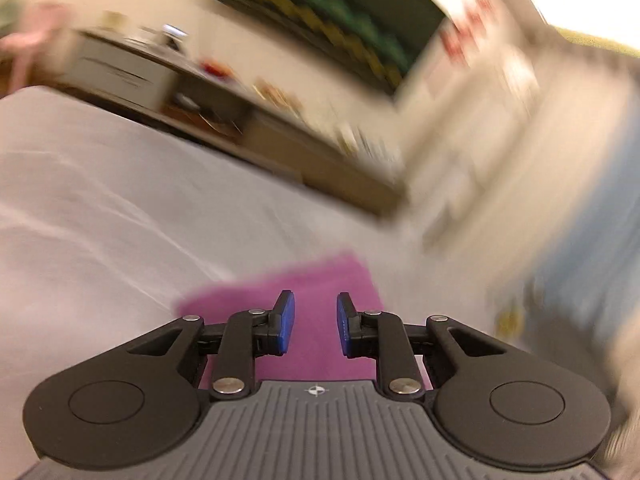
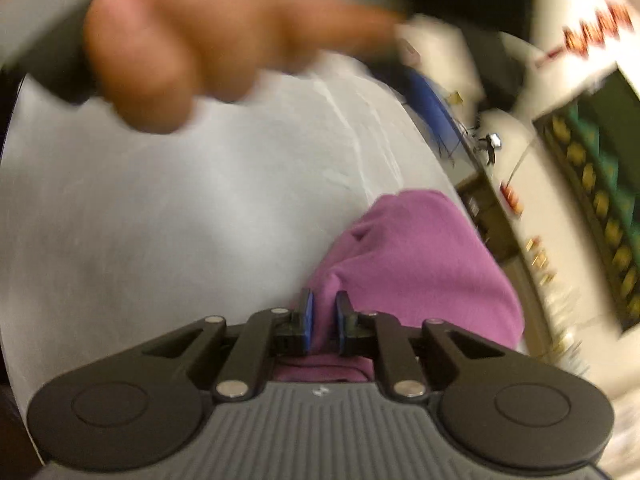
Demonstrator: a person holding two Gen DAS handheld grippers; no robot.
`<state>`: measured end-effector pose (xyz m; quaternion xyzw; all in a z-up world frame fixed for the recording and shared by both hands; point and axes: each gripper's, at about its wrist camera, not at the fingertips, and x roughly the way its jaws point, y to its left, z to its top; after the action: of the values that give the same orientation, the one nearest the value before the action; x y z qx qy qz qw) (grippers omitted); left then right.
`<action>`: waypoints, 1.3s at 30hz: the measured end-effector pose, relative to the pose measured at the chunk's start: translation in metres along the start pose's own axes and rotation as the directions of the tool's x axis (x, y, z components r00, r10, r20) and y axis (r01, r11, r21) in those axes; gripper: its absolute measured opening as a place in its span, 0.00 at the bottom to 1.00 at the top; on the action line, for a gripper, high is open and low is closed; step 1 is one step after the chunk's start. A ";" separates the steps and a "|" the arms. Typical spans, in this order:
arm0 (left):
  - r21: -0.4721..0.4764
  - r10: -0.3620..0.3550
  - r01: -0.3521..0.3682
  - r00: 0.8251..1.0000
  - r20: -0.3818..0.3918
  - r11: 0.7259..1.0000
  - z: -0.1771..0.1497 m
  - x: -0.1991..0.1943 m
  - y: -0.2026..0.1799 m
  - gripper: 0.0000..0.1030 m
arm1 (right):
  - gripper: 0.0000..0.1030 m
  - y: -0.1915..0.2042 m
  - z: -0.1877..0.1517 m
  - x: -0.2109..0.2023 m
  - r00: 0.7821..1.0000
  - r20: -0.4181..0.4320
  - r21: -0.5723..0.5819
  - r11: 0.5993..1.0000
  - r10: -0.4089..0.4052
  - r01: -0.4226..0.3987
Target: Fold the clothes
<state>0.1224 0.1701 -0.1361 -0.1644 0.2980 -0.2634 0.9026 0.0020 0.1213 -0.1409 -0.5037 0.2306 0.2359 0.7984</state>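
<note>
A purple cloth lies flat on a white sheet in the blurred left wrist view. My left gripper hovers over its near part, open, with the blue pads well apart and only the cloth showing below the gap. In the right wrist view the same purple cloth is bunched up on the white sheet. A ridge of it rises into my right gripper, whose jaws stand narrow with purple fabric filling the gap. A blurred hand holding a dark grey handle crosses the top.
Beyond the sheet's far edge stands a low cabinet with small items on top. A green and yellow picture hangs on the wall. In the right wrist view, furniture and clutter line the sheet's right edge.
</note>
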 end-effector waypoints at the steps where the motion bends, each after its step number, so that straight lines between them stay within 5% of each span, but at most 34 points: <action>1: -0.015 0.044 -0.044 0.998 -0.042 0.999 -0.002 0.015 0.006 0.22 | 0.14 0.006 0.000 0.000 1.000 0.001 -0.027 1.000 -0.015 0.015; 2: -0.028 0.086 -0.089 0.993 -0.084 0.996 -0.004 0.030 0.013 0.18 | 0.15 0.009 -0.003 -0.001 1.000 0.006 -0.039 0.999 -0.020 0.020; 3: -0.052 0.113 -0.119 0.987 -0.119 0.991 -0.006 0.041 0.020 0.00 | 0.15 0.011 -0.005 -0.003 1.000 0.012 -0.048 0.999 -0.022 0.023; 5: -0.172 0.062 -0.084 0.990 -0.130 0.981 -0.006 0.045 0.043 0.01 | 0.26 0.001 -0.012 -0.010 0.999 0.034 -0.024 0.999 0.032 -0.031; 7: -0.164 0.064 -0.086 0.989 -0.134 0.983 -0.005 0.044 0.043 0.01 | 0.37 -0.026 -0.020 -0.024 0.985 0.065 0.075 0.984 0.158 -0.162; 9: -0.145 0.075 -0.093 0.989 -0.126 0.985 -0.008 0.043 0.040 0.01 | 0.38 -0.081 -0.037 -0.040 0.959 0.144 0.322 0.905 0.243 -0.277; 11: -0.170 0.065 -0.086 0.990 -0.127 0.982 -0.006 0.044 0.043 0.01 | 0.31 -0.135 -0.066 -0.039 0.959 0.178 0.559 0.780 0.219 -0.282; 14: -0.194 0.075 -0.098 0.990 -0.123 0.976 -0.004 0.040 0.049 0.01 | 0.13 -0.159 -0.116 0.000 0.974 0.033 0.710 0.681 0.222 -0.179; 19: -0.196 0.093 -0.113 0.989 -0.112 0.974 -0.005 0.029 0.049 0.01 | 0.11 -0.161 -0.130 0.005 0.949 -0.012 0.708 0.673 0.314 -0.214; 25: -0.193 0.097 -0.119 0.988 -0.119 0.974 -0.007 0.027 0.047 0.01 | 0.13 -0.222 -0.075 0.045 0.989 0.006 0.729 0.677 0.148 -0.106; 30: -0.172 0.086 -0.106 0.989 -0.123 0.979 -0.008 0.029 0.048 0.01 | 0.18 -0.225 -0.052 0.166 0.953 -0.195 0.718 0.695 0.232 -0.022; 34: -0.155 0.083 -0.099 0.991 -0.108 0.983 -0.007 0.025 0.046 0.01 | 0.20 -0.227 -0.053 0.191 0.930 -0.231 0.745 0.667 0.285 -0.019; 36: -0.141 0.100 -0.108 0.993 -0.063 0.984 -0.003 0.016 0.043 0.01 | 0.23 -0.235 -0.058 0.171 0.947 -0.196 0.785 0.619 0.254 -0.003; 39: -0.118 0.141 -0.138 0.990 0.016 0.983 0.003 0.002 0.039 0.01 | 0.24 -0.218 -0.069 0.087 0.991 -0.042 0.832 0.554 0.125 -0.035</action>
<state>0.1402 0.2010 -0.1521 -0.1987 0.3126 -0.1795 0.9113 0.1942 -0.0126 -0.0685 -0.0689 0.3752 0.1113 0.9176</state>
